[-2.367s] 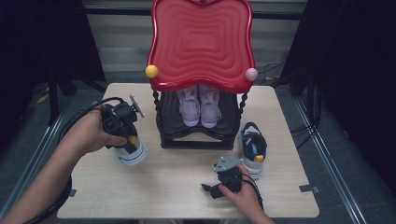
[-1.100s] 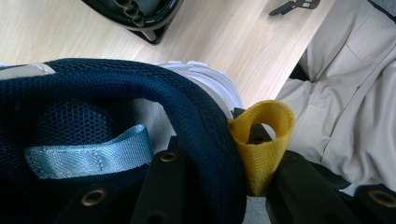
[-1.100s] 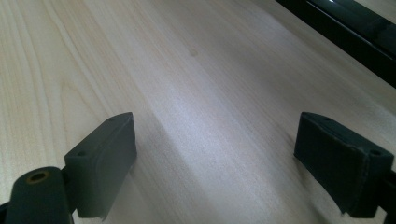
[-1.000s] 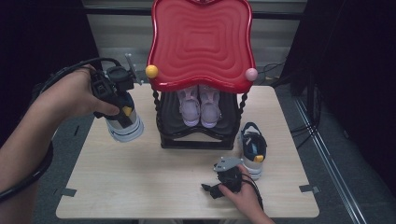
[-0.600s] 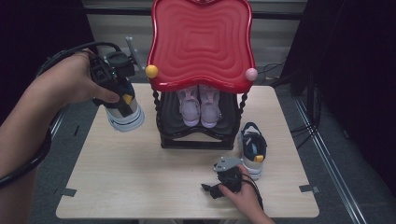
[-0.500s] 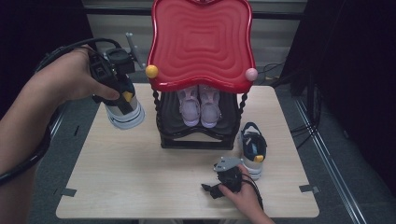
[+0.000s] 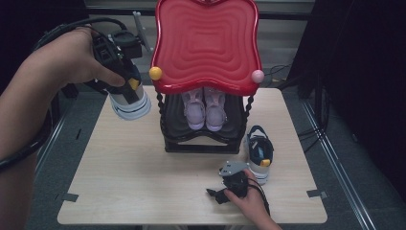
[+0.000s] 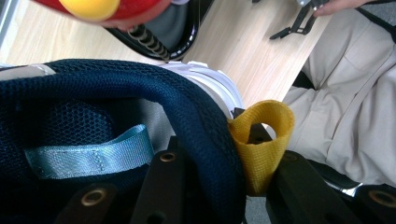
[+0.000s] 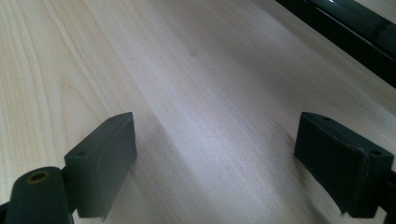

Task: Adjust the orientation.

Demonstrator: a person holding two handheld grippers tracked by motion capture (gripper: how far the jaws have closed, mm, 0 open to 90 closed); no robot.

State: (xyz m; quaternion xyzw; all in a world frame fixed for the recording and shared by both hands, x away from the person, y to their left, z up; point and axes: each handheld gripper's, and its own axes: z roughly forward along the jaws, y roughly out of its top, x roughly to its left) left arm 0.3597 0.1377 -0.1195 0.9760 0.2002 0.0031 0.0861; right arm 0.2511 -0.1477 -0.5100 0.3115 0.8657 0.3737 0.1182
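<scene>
I am gripping a navy sneaker (image 7: 128,98) in my left claw (image 7: 125,91), holding it up in the air off the table (image 7: 124,182), just to the left of the red-topped shoe rack (image 7: 207,45). In the left gripper view my jaws are closing on the padded heel collar of the sneaker (image 8: 140,93): one jaw is sitting inside the shoe beside the light blue strap (image 8: 88,154), the other outside, right by the yellow pull loop (image 8: 261,140) at the heel. The white sole is pointing down and away from my claw, and the yellow ball (image 7: 155,73) on the rack's corner is hanging just beyond the shoe's toe end.

My right claw (image 7: 230,184) is resting low on the table near my edge of it, its jaws standing wide apart with nothing between them; in the right gripper view I am seeing bare wood (image 9: 196,93) stretching between the two black pads. Just beyond and to the right of that claw, the matching navy sneaker (image 7: 259,153) is standing on the table beside the rack's right leg. Further ahead of it, a pair of pink shoes (image 7: 205,108) is sitting side by side on the rack's lower shelf.
</scene>
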